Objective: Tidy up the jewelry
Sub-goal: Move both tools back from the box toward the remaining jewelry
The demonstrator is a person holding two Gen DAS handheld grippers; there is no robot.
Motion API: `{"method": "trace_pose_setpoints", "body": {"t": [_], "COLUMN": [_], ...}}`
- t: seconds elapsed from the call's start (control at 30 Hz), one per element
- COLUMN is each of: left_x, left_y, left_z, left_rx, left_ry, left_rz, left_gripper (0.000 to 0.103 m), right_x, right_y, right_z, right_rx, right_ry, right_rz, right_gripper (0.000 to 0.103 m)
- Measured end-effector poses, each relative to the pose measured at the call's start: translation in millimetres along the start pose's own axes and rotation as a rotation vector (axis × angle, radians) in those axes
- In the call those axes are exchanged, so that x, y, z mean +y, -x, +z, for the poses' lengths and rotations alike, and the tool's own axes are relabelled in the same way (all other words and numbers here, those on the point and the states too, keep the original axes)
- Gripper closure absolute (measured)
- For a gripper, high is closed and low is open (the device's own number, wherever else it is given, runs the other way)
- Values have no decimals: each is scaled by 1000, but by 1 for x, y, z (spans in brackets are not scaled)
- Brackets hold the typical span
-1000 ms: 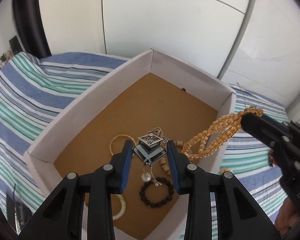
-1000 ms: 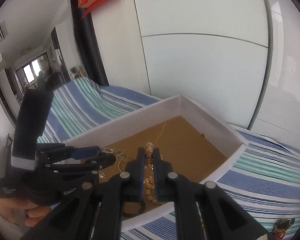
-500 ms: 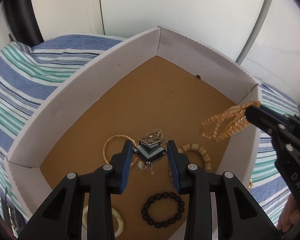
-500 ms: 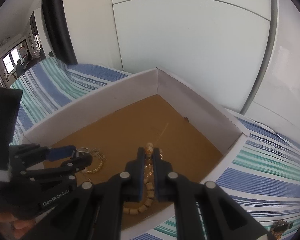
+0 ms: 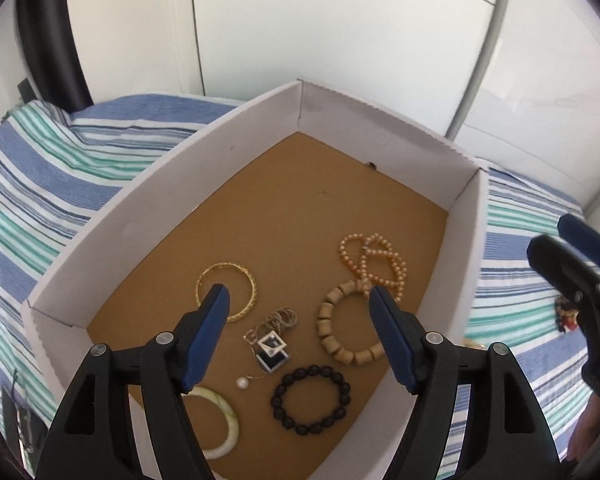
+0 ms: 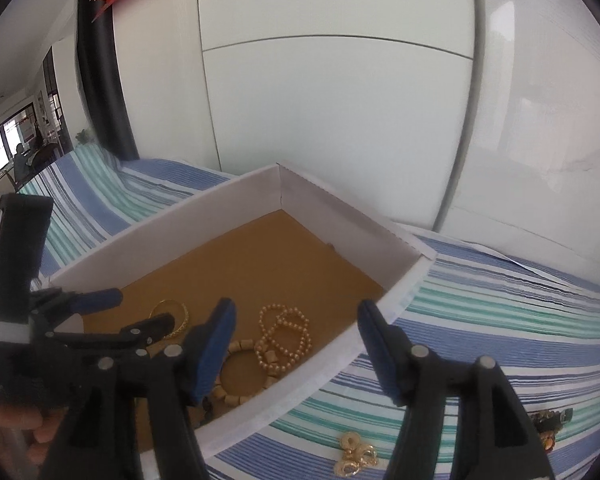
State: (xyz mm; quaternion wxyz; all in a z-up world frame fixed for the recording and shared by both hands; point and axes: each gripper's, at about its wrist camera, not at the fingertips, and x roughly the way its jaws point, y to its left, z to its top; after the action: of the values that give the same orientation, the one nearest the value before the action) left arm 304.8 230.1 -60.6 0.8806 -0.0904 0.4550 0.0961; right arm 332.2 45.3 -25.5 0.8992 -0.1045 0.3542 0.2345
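A white box with a brown floor (image 5: 284,216) holds several pieces of jewelry. The silver necklace with a square pendant (image 5: 272,346) lies on the floor between the fingers of my open left gripper (image 5: 300,300). The golden bead necklace (image 5: 374,262) lies near the box's right wall, also in the right wrist view (image 6: 286,334). My right gripper (image 6: 296,314) is open and empty above the box's near right wall; it shows at the right of the left wrist view (image 5: 568,252).
In the box lie a gold bangle (image 5: 226,292), a wooden bead bracelet (image 5: 342,326), a black bead bracelet (image 5: 310,398) and a pale jade bangle (image 5: 220,424). Gold earrings (image 6: 356,454) and a dark trinket (image 6: 550,426) lie on the striped cloth (image 6: 500,320).
Both grippers have opened. The silver pendant necklace dropped from the left gripper and the golden bead necklace from the right; both now lie on the box floor.
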Motion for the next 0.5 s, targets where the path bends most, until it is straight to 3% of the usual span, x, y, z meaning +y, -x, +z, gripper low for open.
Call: {"method": "trace_pose_setpoints", "body": {"t": [0.5], "left_x": [-84], "left_y": [73], "left_z": [-46], "left_rx": [-93], "left_ry": [-131], "left_rz": [-123], "left_gripper": [15], "right_x": [-65], "right_y": [86], "right_z": [-93], "right_rx": [-1], "right_ry": [-136], "right_rz": [-179], "right_gripper": [34]}}
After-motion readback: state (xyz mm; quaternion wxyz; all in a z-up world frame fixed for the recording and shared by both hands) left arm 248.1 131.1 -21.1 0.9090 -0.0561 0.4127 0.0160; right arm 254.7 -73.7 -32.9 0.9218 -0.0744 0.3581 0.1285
